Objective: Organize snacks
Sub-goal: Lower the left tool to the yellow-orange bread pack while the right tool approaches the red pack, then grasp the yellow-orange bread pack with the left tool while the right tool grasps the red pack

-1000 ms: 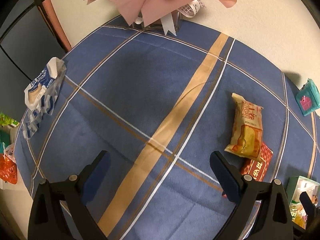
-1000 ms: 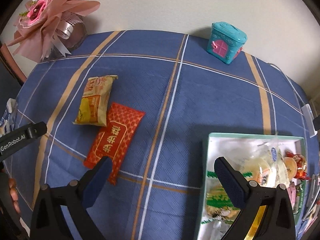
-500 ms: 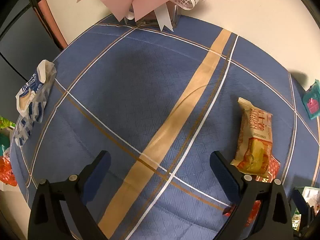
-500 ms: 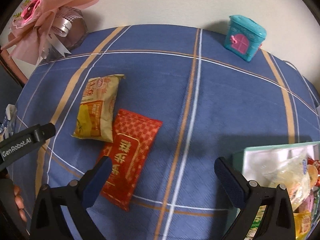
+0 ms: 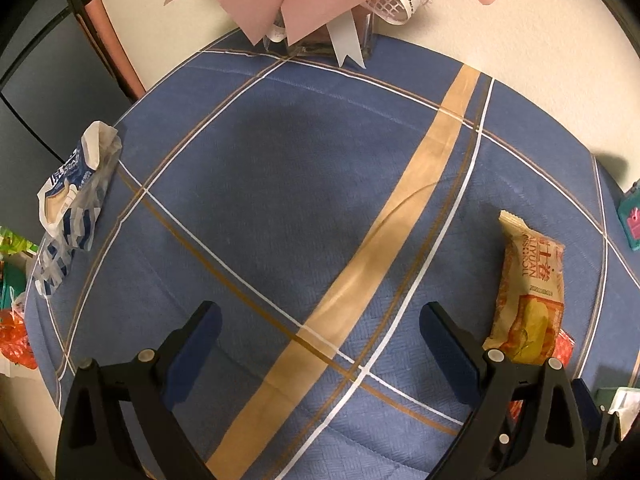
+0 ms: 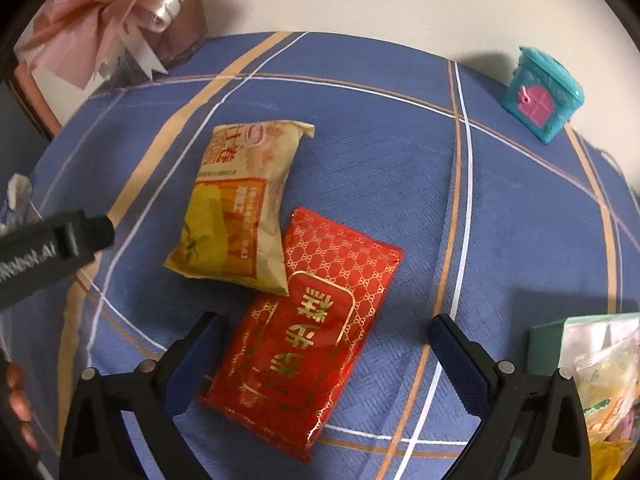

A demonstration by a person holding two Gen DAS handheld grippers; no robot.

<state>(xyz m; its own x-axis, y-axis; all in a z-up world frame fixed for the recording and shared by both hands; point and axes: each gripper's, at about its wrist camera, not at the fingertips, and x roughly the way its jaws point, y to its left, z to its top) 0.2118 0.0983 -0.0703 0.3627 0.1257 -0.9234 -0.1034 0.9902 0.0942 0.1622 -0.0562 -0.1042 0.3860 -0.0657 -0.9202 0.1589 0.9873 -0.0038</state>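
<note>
A: Where is the right tool (image 6: pixel 324 344)?

B: Over the red packet (image 6: pixel 308 336), with its jaws spread wide and nothing between the pads. The packet's near end lies between the two fingers, below them; whether they touch it I cannot tell.

A: And the red packet itself?

B: Flat on the table (image 6: pixel 400 184), on the blue checked cloth. The yellow packet (image 6: pixel 240 208) lies just beyond it, toward the wall, and its near corner overlaps the red packet's far edge.

A: What else sits around the red packet?

B: To its right, at the table's near edge, a green box (image 6: pixel 548 344) with wrapped snacks inside. Well beyond it on the right, by the wall, a teal toy house (image 6: pixel 544 96). Far to its left, by the wall, a pink bouquet (image 6: pixel 112 28).

A: The left tool (image 5: pixel 320 344)?

B: Also wide apart and empty, hovering over bare cloth left of the red packet. In its view the yellow packet (image 5: pixel 532 292) lies just past its right finger, with a sliver of the red packet (image 5: pixel 564 344) showing behind. In the right view its black body juts in on the left, with fingertips (image 6: pixel 18 404) of a hand beneath.

A: Anything further left?

B: A blue-and-white bag (image 5: pixel 72 208) at the table's left edge, well apart from the red packet.
</note>
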